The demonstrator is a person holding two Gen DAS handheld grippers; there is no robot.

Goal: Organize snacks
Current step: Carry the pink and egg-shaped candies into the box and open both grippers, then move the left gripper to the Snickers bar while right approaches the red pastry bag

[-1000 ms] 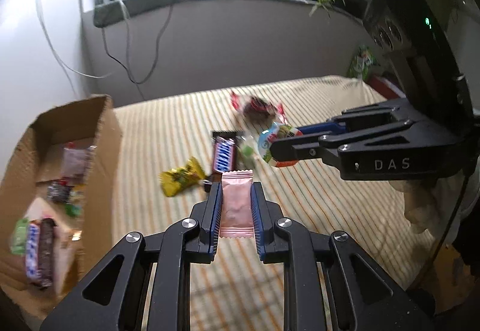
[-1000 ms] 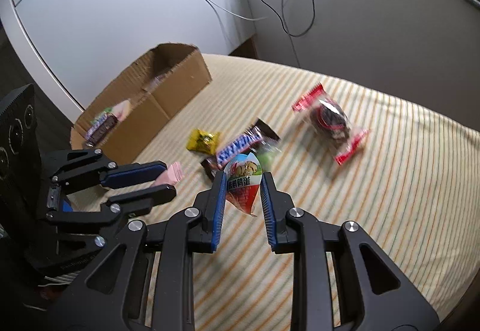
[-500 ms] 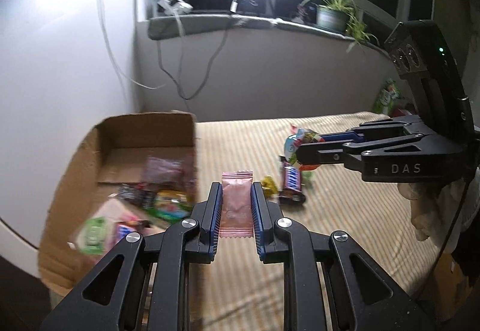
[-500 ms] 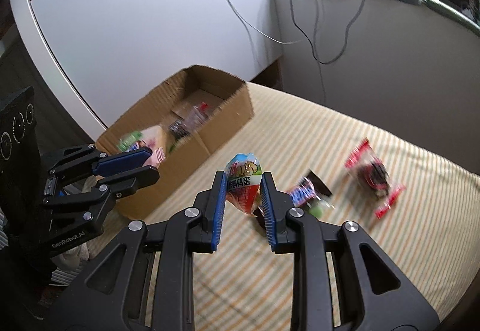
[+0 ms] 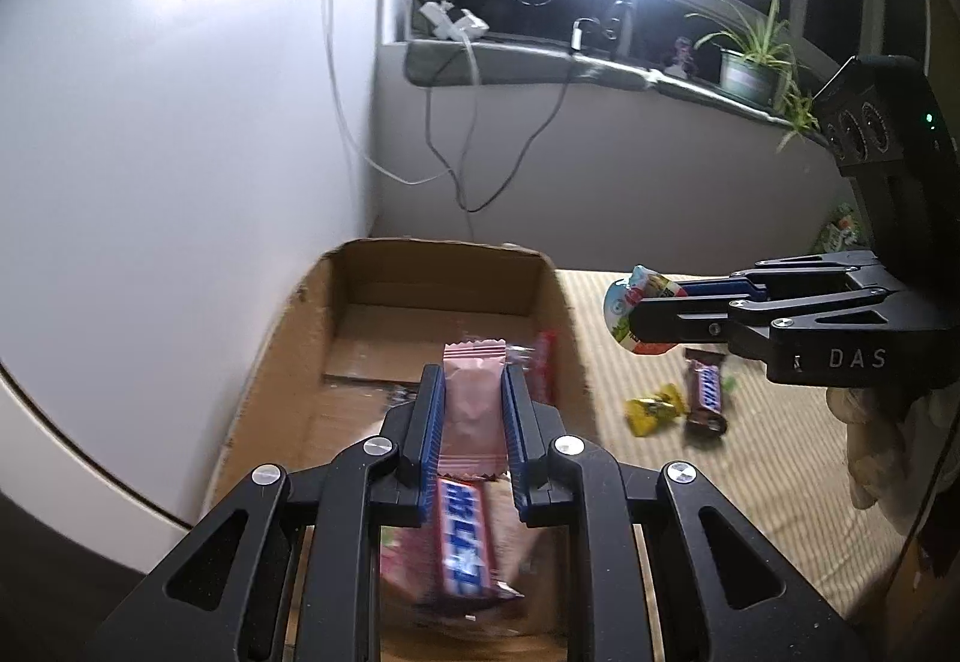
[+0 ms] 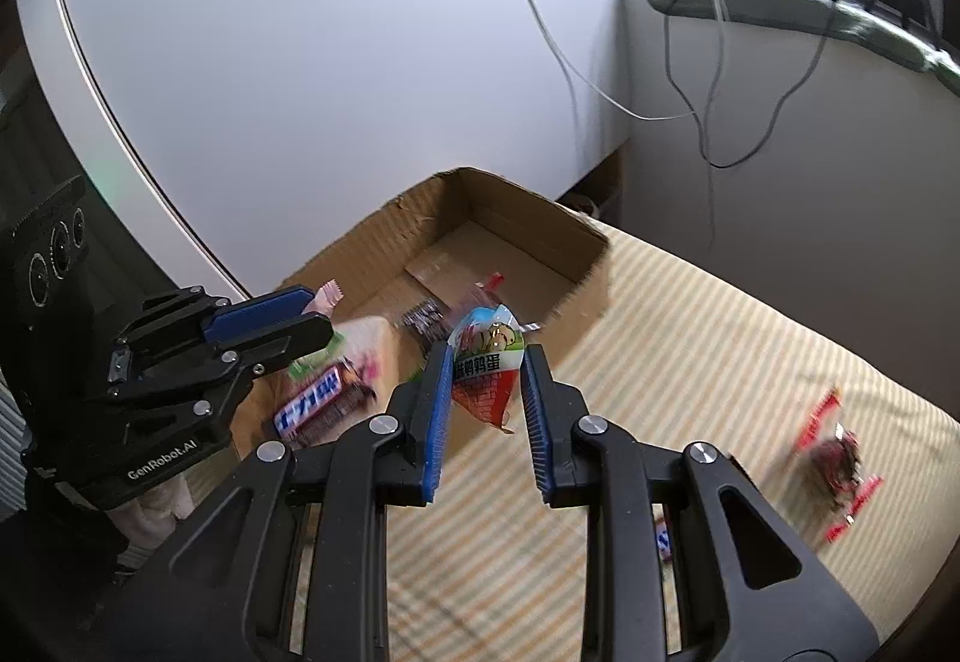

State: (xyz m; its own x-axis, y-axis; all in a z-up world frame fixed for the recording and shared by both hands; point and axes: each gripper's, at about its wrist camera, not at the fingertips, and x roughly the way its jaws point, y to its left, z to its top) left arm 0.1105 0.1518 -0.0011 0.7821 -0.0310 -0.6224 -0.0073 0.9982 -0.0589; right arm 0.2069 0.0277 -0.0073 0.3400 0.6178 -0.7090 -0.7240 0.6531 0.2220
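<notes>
My left gripper (image 5: 473, 392) is shut on a pink snack packet (image 5: 471, 410) and hangs over the open cardboard box (image 5: 360, 266). A Snickers bar (image 5: 462, 542) and other wrapped snacks lie in the box beneath it. My right gripper (image 6: 485, 362) is shut on a colourful cone-shaped snack packet (image 6: 483, 362), just above the box's right wall (image 6: 576, 296). In the left wrist view the right gripper (image 5: 636, 320) holds that packet (image 5: 624, 302) to the right of the box. The right wrist view shows the left gripper (image 6: 312, 308) over the box's near end.
On the striped cloth (image 5: 750, 470) lie a yellow candy (image 5: 654, 407) and a Snickers bar (image 5: 705, 392); a red-edged packet (image 6: 837, 458) lies farther right. A white cabinet (image 6: 300, 62) stands behind the box. Cables (image 5: 468, 152) hang down the wall from the windowsill.
Both grippers have swung left and risen a little, each keeping its packet. The left one went from above the cloth to above the box; the right one came up to the box's right wall.
</notes>
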